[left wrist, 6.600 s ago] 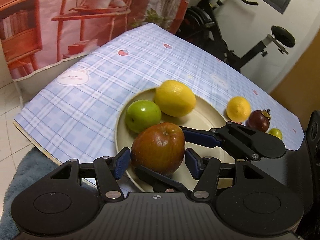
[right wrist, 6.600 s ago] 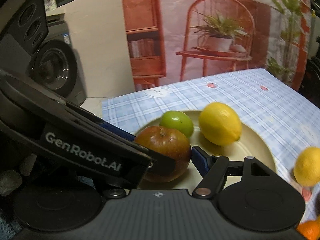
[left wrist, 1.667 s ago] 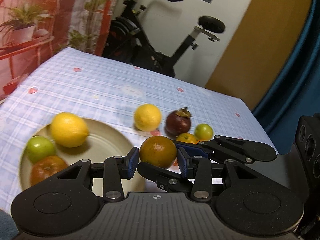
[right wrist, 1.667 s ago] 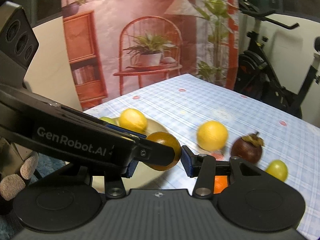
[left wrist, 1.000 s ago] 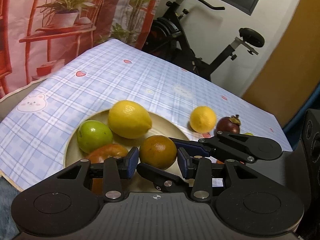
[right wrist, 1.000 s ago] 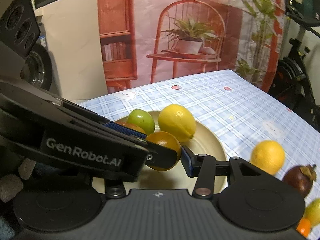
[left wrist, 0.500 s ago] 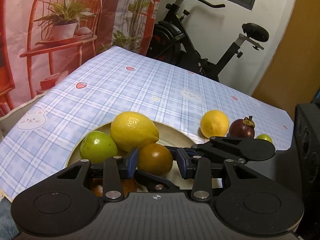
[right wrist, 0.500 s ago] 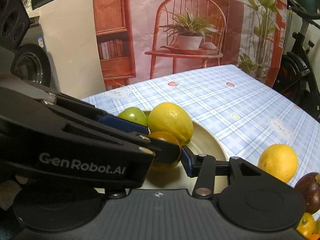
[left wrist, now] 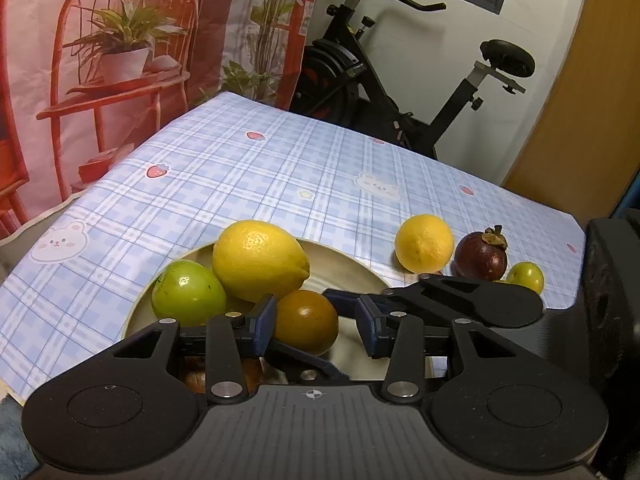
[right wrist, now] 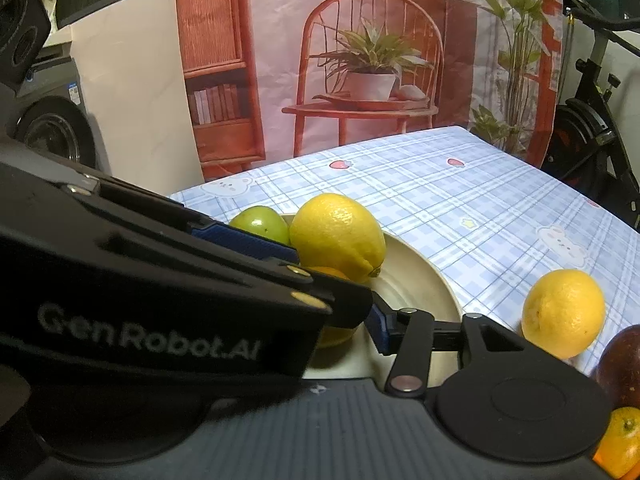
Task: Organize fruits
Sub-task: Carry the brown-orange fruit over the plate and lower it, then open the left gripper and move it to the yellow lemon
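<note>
Orange now down on the cream plate against the big lemon, left gripper and right gripper jaws just opened, pads off the fruit on the right side, earlier clamped.

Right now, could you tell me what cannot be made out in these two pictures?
- Red apple: left wrist view, mostly hidden under the left gripper, whose jaws have just opened a little.
- Orange: right wrist view, mostly covered by the left gripper's body.
- Mangosteen and second orange: right wrist view, cut off by the right edge.
</note>
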`<state>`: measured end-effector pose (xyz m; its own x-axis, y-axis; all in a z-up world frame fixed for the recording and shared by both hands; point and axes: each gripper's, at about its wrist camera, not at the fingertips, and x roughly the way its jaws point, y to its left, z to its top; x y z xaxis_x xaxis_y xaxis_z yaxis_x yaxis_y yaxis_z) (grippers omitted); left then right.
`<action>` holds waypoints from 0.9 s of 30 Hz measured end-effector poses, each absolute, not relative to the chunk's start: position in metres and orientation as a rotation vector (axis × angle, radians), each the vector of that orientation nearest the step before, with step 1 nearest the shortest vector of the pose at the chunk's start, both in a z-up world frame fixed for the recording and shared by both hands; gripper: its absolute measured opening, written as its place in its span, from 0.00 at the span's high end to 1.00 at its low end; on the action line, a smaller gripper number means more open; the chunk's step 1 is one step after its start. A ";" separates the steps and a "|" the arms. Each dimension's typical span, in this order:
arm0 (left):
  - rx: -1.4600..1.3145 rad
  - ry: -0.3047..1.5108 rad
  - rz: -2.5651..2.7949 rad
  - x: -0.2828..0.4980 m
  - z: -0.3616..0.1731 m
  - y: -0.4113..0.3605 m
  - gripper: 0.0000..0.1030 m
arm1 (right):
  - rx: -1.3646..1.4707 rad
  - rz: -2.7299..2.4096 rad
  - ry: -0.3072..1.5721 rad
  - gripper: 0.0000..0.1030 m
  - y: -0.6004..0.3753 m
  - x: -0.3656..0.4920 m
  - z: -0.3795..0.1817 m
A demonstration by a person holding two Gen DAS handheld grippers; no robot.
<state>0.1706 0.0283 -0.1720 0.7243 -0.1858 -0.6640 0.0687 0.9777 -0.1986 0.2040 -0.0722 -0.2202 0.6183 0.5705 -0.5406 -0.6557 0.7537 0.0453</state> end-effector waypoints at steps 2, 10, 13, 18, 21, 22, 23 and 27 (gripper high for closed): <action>-0.168 0.749 -0.146 0.171 -0.171 0.027 0.55 | -0.150 0.703 0.554 0.47 -0.079 0.201 -0.218; -0.149 0.711 -0.202 0.182 -0.158 0.013 0.55 | -0.026 0.622 0.481 0.46 -0.126 0.187 -0.200; -0.148 0.705 -0.221 0.192 -0.154 0.007 0.55 | -0.008 0.572 0.465 0.46 -0.144 0.190 -0.193; -0.183 0.710 -0.239 0.217 -0.147 0.000 0.55 | 0.022 0.473 0.466 0.46 -0.172 0.200 -0.192; -0.181 0.724 -0.260 0.234 -0.148 -0.009 0.55 | 0.017 0.432 0.480 0.46 -0.180 0.207 -0.194; -0.185 0.730 -0.266 0.238 -0.149 -0.010 0.55 | 0.012 0.425 0.481 0.46 -0.182 0.208 -0.194; -0.196 0.740 -0.274 0.245 -0.150 -0.013 0.55 | 0.004 0.415 0.482 0.46 -0.183 0.210 -0.194; -0.230 0.779 -0.312 0.265 -0.156 -0.024 0.55 | -0.033 0.374 0.497 0.46 -0.184 0.216 -0.196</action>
